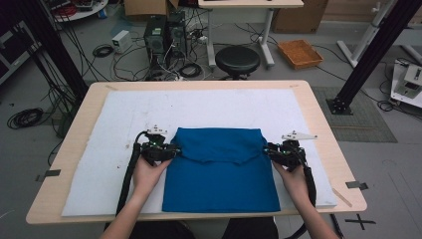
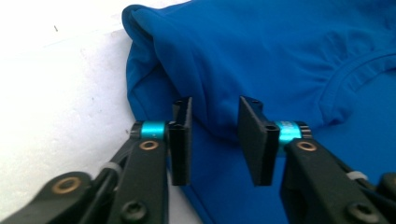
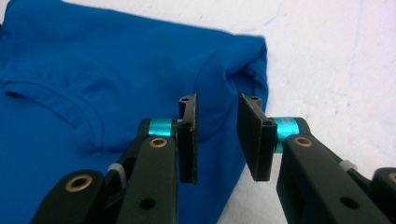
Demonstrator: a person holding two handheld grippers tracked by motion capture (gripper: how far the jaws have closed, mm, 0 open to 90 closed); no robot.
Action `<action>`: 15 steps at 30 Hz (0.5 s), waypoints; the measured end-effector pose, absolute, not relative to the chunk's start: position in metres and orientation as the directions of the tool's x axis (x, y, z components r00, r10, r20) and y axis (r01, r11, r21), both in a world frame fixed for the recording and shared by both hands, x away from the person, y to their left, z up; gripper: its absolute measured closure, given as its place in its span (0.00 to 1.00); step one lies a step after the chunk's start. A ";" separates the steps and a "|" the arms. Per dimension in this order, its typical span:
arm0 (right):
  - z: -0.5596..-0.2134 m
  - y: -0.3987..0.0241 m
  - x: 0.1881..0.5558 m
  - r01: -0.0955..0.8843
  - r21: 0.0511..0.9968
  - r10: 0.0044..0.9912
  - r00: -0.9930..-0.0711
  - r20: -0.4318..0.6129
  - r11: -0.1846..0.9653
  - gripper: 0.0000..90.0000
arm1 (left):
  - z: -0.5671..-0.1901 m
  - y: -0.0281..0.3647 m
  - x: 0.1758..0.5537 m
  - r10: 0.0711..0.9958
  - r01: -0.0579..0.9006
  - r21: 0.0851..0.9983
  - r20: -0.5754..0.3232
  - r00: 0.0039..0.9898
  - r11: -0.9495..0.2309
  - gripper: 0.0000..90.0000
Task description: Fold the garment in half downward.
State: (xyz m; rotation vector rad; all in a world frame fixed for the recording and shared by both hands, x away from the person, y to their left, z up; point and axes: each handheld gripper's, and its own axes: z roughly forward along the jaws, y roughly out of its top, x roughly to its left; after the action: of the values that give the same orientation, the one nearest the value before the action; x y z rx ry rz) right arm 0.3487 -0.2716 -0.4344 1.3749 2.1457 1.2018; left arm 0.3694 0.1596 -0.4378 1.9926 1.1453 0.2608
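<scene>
A: Where does the shirt [image 1: 220,169] lie?

B: Mid-surface on the white pad [image 1: 99,149], its top part folded down toward 6 o'clock. The left tool [image 1: 171,151] stands at the fold's 9 o'clock end, jaws parted, gripping nothing.

A: And the right tool [image 1: 270,151]?

B: At the 3 o'clock end, likewise released; cloth lies beyond its jaws, unpinched.

A: How best to take hold?

B: Probably pinch both fold corners together, through every layer, at equal height, so the hem stays level.
</scene>
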 end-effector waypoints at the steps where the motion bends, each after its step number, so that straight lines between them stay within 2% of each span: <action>1: -0.436 -0.271 0.349 0.594 0.783 0.858 -0.487 0.165 0.186 0.77 | -0.439 0.159 0.370 0.800 0.636 0.726 -0.204 0.564 -0.263 0.76; 7: -0.442 -0.259 0.354 0.608 0.760 0.849 -0.507 0.146 0.232 0.78 | -0.440 0.156 0.371 0.798 0.632 0.726 -0.197 0.569 -0.272 0.81; 13: -0.446 -0.252 0.358 0.618 0.735 0.838 -0.531 0.129 0.278 1.00 | -0.441 0.155 0.371 0.793 0.630 0.725 -0.196 0.577 -0.279 0.93; 15: -0.444 -0.253 0.357 0.603 0.747 0.836 -0.535 0.119 0.280 1.00 | -0.439 0.155 0.370 0.791 0.624 0.732 -0.199 0.579 -0.273 0.95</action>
State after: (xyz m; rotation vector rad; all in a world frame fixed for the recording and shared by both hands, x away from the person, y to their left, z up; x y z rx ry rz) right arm 0.3567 -0.2532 -0.4438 1.3156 2.2576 1.1134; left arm 0.3698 0.1554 -0.4389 1.9973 1.1283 0.2599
